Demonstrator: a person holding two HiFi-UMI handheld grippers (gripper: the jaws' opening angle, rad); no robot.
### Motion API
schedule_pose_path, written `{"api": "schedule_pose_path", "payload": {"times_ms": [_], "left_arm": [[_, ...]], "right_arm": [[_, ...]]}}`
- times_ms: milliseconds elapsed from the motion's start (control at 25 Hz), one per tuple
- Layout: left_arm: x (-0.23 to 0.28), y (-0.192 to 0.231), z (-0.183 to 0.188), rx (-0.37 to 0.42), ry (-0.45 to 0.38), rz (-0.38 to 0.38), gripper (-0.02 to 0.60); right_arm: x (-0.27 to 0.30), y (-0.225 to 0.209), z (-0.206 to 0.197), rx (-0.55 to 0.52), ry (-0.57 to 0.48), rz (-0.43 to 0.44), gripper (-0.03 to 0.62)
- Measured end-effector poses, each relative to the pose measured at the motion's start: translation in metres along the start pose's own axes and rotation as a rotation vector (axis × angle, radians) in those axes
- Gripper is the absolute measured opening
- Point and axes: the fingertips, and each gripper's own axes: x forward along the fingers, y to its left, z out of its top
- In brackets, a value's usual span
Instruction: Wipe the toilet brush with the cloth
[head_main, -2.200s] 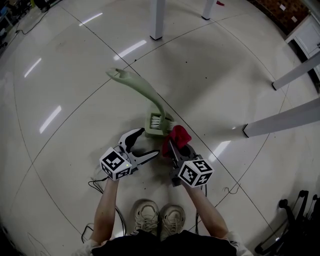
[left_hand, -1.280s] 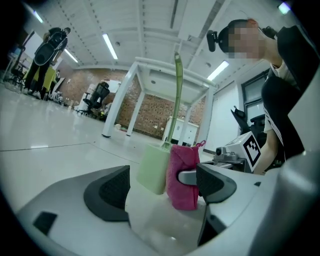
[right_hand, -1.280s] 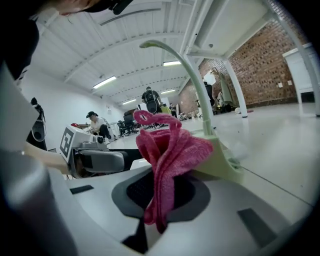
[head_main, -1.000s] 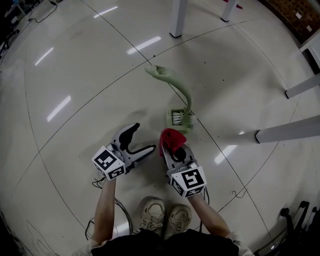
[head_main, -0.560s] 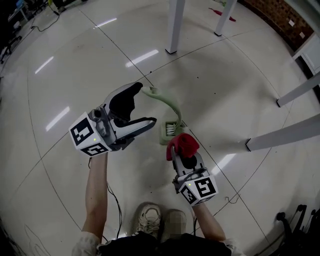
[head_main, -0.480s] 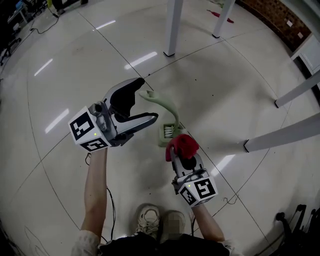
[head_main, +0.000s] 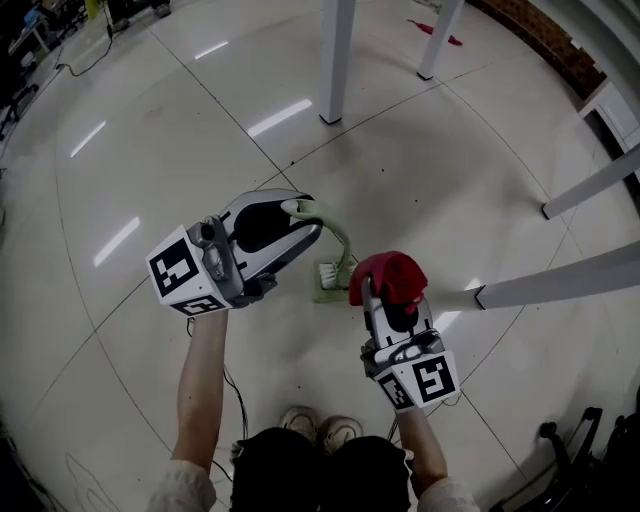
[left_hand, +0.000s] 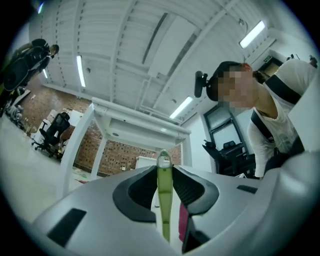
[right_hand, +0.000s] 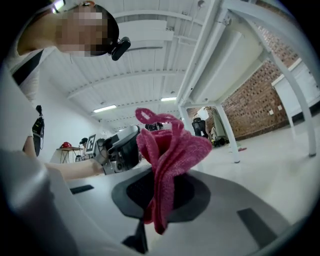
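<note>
The pale green toilet brush (head_main: 330, 272) stands on the floor, its curved handle (head_main: 303, 208) rising toward me. My left gripper (head_main: 305, 222) has just been closing and is now shut on the handle's top end. In the left gripper view the green handle (left_hand: 164, 200) runs straight up between the dark pads (left_hand: 137, 192). My right gripper (head_main: 388, 298) is shut on a bunched red cloth (head_main: 390, 273), held right of the brush and apart from it. The cloth (right_hand: 167, 155) stands up from that gripper's jaws, with the left gripper (right_hand: 122, 147) seen behind it.
White table legs (head_main: 335, 60) (head_main: 435, 40) stand on the glossy floor ahead, and white bars (head_main: 560, 280) lie at the right. A thin cable (head_main: 228, 385) trails by my feet. Dark stands (head_main: 590, 460) crowd the lower right corner.
Both grippers have risen from near the floor. The left one moved right onto the brush handle's top and closed on it. The right one carried the cloth up and slightly right.
</note>
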Motion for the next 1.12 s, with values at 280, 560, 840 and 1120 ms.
{"api": "schedule_pose_path", "payload": {"times_ms": [280,560,840,1120], "left_arm": [[0.087,0.0,0.239,-0.067,0.014,0.019,0.104],[0.157,-0.07,0.549,-0.183,0.033,0.101,0.103],[0.173,-0.154,0.639,-0.088,0.111,0.029,0.103],[0.197,-0.176,0.658,0.01,0.141,0.01,0.103]], "right_arm": [[0.038,0.032,0.284,-0.112,0.071,-0.019,0.032],[0.017,0.14,0.641,-0.209,0.096,0.014,0.032],[-0.021,0.235,0.792,-0.172,-0.074,0.292,0.032],[-0.039,0.257,0.827,-0.233,-0.138,0.348,0.032]]}}
